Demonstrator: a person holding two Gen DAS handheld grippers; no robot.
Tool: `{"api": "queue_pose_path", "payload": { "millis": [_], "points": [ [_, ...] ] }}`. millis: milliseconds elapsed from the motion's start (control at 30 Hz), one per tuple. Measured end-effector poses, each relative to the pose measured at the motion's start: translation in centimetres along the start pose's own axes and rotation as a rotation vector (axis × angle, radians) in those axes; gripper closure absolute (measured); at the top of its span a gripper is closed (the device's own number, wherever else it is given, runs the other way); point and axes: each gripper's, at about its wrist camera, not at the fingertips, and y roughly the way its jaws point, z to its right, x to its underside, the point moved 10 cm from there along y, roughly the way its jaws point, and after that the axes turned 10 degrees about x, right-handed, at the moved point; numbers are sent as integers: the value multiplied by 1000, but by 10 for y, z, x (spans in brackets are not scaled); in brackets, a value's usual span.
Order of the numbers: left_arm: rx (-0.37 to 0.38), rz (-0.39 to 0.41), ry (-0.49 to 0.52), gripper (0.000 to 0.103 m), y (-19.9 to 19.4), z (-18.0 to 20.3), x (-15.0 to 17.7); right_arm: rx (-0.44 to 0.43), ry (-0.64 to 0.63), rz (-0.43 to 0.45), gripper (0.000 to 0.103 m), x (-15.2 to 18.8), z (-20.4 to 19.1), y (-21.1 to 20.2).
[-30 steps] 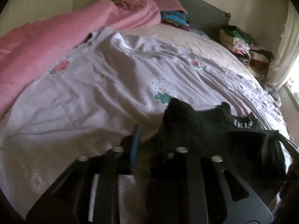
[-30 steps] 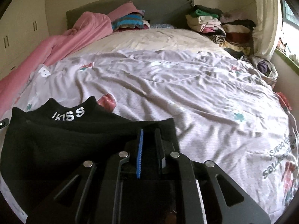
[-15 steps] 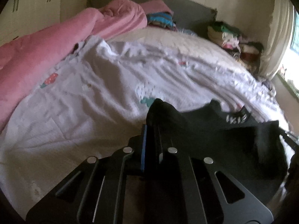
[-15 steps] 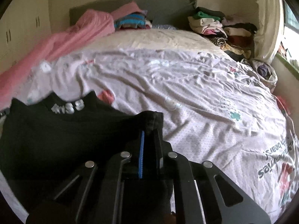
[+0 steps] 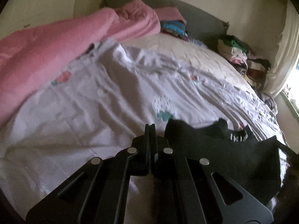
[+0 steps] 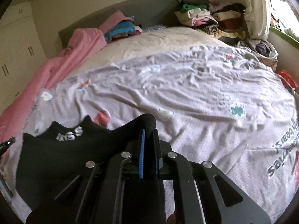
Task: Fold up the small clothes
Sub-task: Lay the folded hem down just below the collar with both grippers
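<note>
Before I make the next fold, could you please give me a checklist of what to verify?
1. Right gripper has cloth: the fingers are pinched on an edge of the black garment. Ok.
2. Left gripper has cloth: the fingers are shut and the garment lies just beside them. Cannot tell.
3. Garment lying flat: it is lifted and sagging, with the printed collar up. Not ok.
4. Bedsheet ahead free of other clothes: wrinkled, but nothing lies on it. Ok.
5. Clothes pile out of the way: it sits far off by the headboard. Ok.
</note>
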Motion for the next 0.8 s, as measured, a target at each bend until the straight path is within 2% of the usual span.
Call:
{"api": "queue_pose_path", "payload": {
  "millis": [100,200,300,333,367,400,433,567,667,800],
  "points": [
    [43,-37,4,102,7,7,7,19,6,-22,94,10,2,10],
    [91,-57,-16,79,14,15,14,21,-5,-25,89,14,2,10],
    [82,-84,-4,66,27,17,19,26,-41,-25,77,17,-1,7],
    [79,-94,8,65,32,19,22,27,-49,-29,74,18,-3,8],
    [73,-102,21,65,36,19,24,29,-54,-32,74,19,-3,8],
    [67,-106,34,94,39,20,25,34,-62,-36,81,20,-4,9],
    [65,-128,51,101,43,22,29,40,-69,-35,95,20,-5,8],
    [51,-56,76,101,26,25,13,19,-34,22,95,9,-3,-3],
    [42,-9,72,101,14,22,2,35,-44,23,95,8,-4,1],
    [-15,-71,64,101,31,9,20,107,-90,-27,95,23,-2,18]
  ]
}}
